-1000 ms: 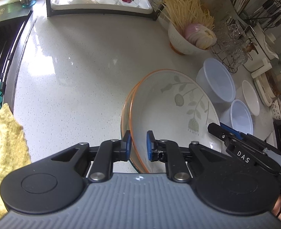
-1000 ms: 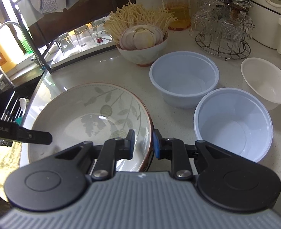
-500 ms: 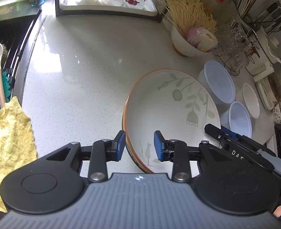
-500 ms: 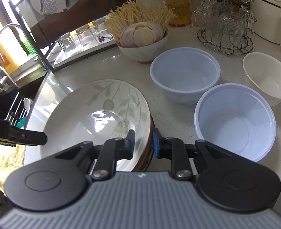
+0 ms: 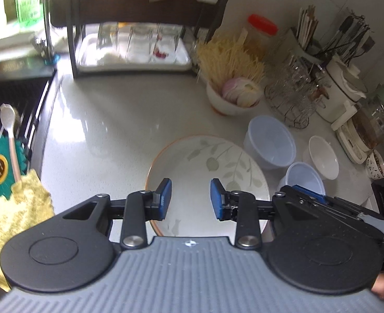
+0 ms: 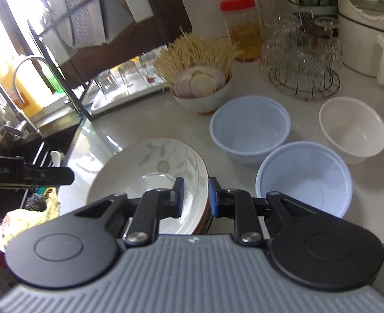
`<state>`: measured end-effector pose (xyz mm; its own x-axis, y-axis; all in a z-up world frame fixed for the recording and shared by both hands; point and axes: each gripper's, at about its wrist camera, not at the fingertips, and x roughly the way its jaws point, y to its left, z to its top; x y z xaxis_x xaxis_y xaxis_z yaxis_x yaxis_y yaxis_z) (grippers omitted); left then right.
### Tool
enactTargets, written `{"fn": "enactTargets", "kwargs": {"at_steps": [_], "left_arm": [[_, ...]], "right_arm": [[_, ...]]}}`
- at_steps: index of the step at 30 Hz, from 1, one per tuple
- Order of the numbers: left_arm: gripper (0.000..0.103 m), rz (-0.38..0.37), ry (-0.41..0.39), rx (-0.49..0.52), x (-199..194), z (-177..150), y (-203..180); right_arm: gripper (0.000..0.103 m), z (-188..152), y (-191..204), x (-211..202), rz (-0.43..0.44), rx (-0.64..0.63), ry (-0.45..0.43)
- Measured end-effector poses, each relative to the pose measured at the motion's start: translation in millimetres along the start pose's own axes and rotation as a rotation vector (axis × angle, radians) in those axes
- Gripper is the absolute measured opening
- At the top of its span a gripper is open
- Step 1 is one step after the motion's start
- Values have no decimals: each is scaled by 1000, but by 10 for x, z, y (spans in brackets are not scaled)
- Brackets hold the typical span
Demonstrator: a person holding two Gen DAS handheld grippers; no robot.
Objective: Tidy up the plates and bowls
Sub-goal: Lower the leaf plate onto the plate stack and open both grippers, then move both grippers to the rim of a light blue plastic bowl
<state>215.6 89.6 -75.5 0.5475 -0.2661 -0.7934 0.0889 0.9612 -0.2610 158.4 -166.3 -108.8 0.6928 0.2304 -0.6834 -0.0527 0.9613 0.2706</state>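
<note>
left gripper (image 5: 190, 195) hovers spread above the leaf-patterned plates (image 5: 212, 167); right gripper (image 6: 195, 195) pinches their right rim. stacking looks done; next likely release, then nest the pale blue bowls (image 6: 249, 127).

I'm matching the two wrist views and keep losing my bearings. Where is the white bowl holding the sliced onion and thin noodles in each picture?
Left wrist view: the onion bowl sits upper right of centre, behind the leaf-patterned plate.
Right wrist view: the onion bowl sits upper centre, beyond the plate and left of the glass rack.
Shared landmark: the red-lidded jar stands just behind the bowl in both.
</note>
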Motion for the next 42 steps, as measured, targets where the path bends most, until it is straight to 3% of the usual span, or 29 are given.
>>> {"fn": "enactTargets", "kwargs": {"at_steps": [10,20,32,42], "left_arm": [[38,-22,-105,12,-402,-177,-517],[38,-57,-123,41,-606,-385,-795],[38,-119,-100,107,-397,-415,-1013],[38,-150,-28,160,-25,-401,-1244]], "right_arm": [[23,71,-35,-640,63,-37,-102],[23,18,-70,-1071,52,-61,-174],[23,-117,-292,-1172,-12,5,-195],[25,-169,-621,-1140,-84,69,-210]]}}
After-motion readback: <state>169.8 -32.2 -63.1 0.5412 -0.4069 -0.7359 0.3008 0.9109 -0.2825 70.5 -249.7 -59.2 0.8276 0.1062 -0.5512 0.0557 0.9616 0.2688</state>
